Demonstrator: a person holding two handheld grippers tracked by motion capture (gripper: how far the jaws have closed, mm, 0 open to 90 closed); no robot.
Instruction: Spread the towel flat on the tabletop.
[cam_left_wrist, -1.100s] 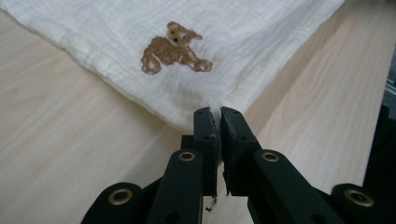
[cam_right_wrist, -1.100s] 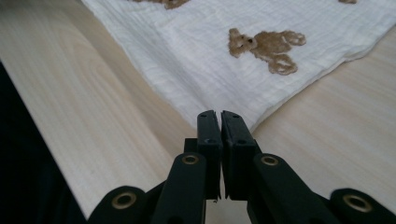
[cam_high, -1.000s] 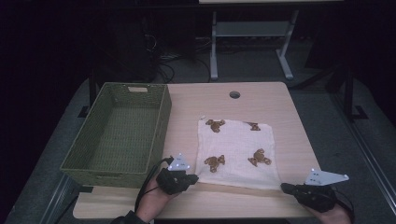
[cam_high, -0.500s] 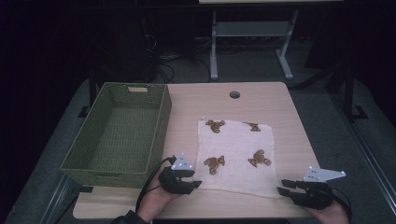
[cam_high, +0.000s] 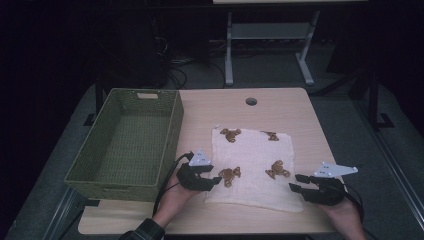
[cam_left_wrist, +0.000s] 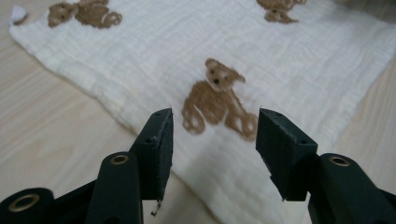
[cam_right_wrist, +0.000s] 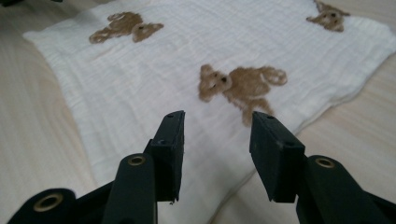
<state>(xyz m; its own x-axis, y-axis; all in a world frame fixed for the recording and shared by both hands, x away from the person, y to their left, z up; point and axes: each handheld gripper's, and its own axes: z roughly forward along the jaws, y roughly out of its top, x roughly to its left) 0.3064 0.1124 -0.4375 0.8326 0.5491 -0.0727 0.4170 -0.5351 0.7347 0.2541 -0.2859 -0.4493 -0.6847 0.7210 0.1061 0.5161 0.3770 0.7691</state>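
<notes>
A cream cloth (cam_high: 252, 167) printed with brown teddy bears lies flat on the wooden table (cam_high: 280, 107). My left gripper (cam_high: 216, 181) is at the cloth's near left edge, pointing across it. Its jaws have just been opening and stand open, with nothing gripped. In the left gripper view the gripper (cam_left_wrist: 212, 135) hovers over the cloth (cam_left_wrist: 187, 51) by a bear print (cam_left_wrist: 215, 100). My right gripper (cam_high: 295, 181) is at the near right corner. Its jaws have also just been opening and are open. In the right gripper view the gripper (cam_right_wrist: 215, 133) hangs above the cloth (cam_right_wrist: 140, 70).
A green woven basket (cam_high: 172, 130) stands at the table's left, close beside my left hand. A round cable hole (cam_high: 251, 101) sits in the far part of the tabletop. Beyond the table a dark floor holds a metal stand (cam_high: 270, 35).
Both grippers went from shut on the cloth's near corners to open, letting it go. Both hands shifted a little away from the near edge, and the cloth now lies flat.
</notes>
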